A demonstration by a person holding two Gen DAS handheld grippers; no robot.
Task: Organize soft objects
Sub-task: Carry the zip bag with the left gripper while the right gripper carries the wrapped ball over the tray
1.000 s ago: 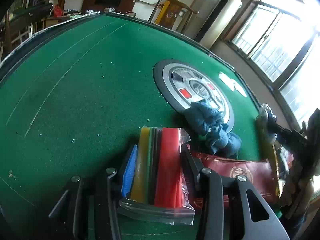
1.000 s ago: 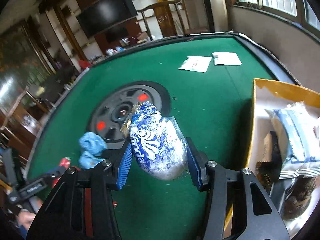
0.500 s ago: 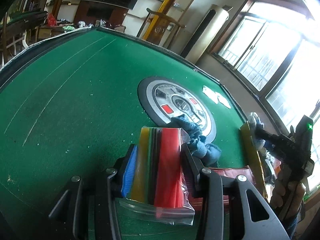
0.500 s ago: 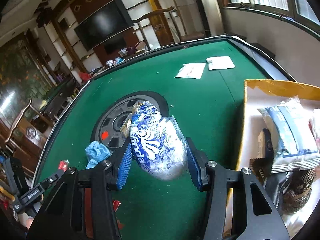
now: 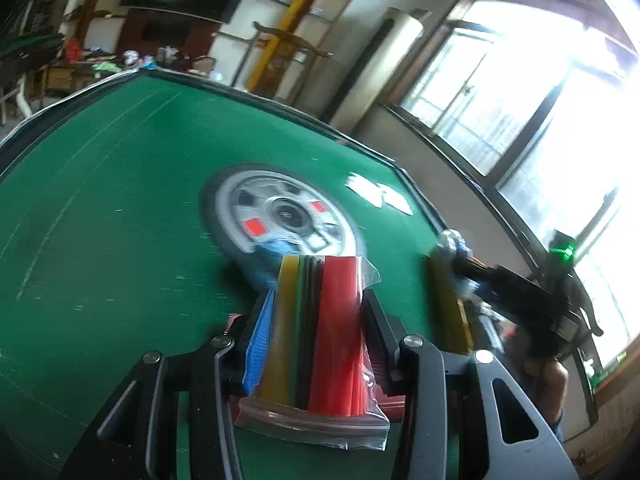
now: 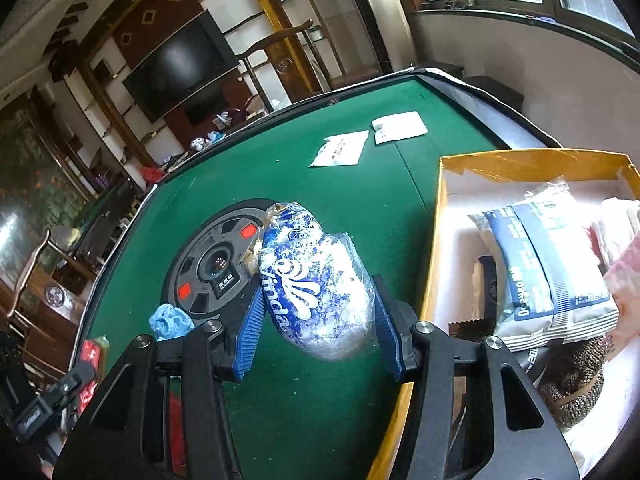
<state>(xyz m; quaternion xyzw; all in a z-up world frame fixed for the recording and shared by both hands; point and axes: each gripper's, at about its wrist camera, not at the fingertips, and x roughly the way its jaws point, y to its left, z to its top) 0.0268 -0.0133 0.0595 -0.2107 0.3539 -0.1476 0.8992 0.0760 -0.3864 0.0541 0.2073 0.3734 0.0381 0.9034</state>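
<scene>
Blue cloth [image 6: 171, 321] crisp rightward, seemingly smeared leftward.

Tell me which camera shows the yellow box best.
The right wrist view: the yellow box lies open there, its packets visible inside. In the left wrist view only a blurred yellow edge shows beside the right tool.

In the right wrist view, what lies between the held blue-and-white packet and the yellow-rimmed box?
Only bare green felt separates the blue-and-white packet, held in the right gripper, from the box; the right wrist view shows it.
</scene>
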